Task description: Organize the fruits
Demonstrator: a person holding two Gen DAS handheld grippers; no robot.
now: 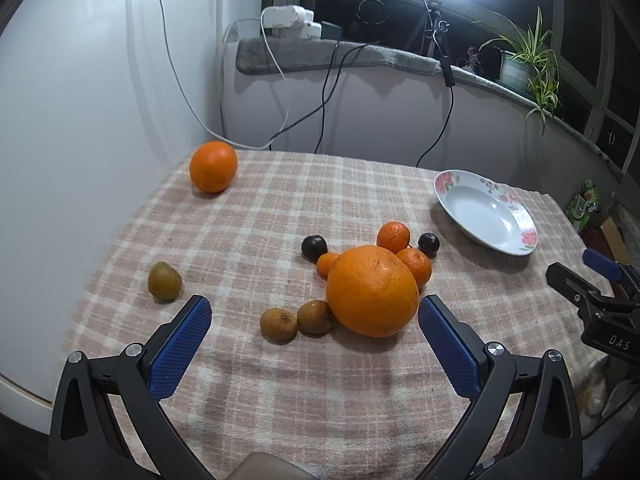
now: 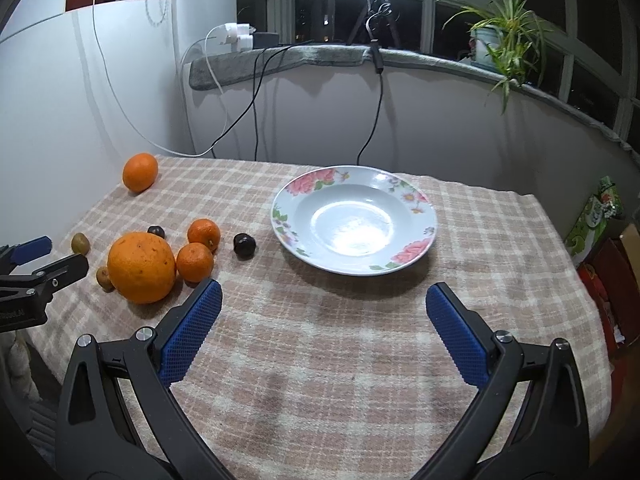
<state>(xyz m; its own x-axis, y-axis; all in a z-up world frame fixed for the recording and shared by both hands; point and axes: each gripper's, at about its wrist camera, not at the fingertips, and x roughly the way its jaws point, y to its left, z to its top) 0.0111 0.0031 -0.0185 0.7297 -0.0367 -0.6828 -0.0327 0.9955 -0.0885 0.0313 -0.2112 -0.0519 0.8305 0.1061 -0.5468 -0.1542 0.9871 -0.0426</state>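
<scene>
Fruits lie in a loose cluster on the worktop (image 2: pixel 360 360), which is covered by a soft woven cloth checked in pink and cream. The left tongs (image 1: pixel 315 316) hang low over the near edge, angled slightly downward, their jaws spread wide and holding nothing; the blue pads (image 1: pixel 180 350) are dimpled rubber set in smooth black plastic arms. The right pad sits just beside the big orange (image 1: pixel 372 291), a round, pebbly-skinned fruit; whether it touches cannot be told. Pressed around that orange are three small glossy tangerines (image 1: pixel 394 236) and two brown, rough-skinned little fruits (image 1: pixel 279 324). Two dark, shiny plums (image 1: pixel 314 247) sit at the back of the cluster. An olive-green oval fruit (image 1: pixel 164 281) rests apart to the left, and a second orange (image 1: pixel 213 166) sits well apart near the far corner by the wall.

The right tongs (image 2: pixel 324 300) hover over bare cloth, level with the worktop, jaws likewise wide apart and empty. Ahead of them stands a shallow white plate (image 2: pixel 416 248), glazed and glossy, its broad rim printed with pink flowers, its hollow holding nothing.
</scene>
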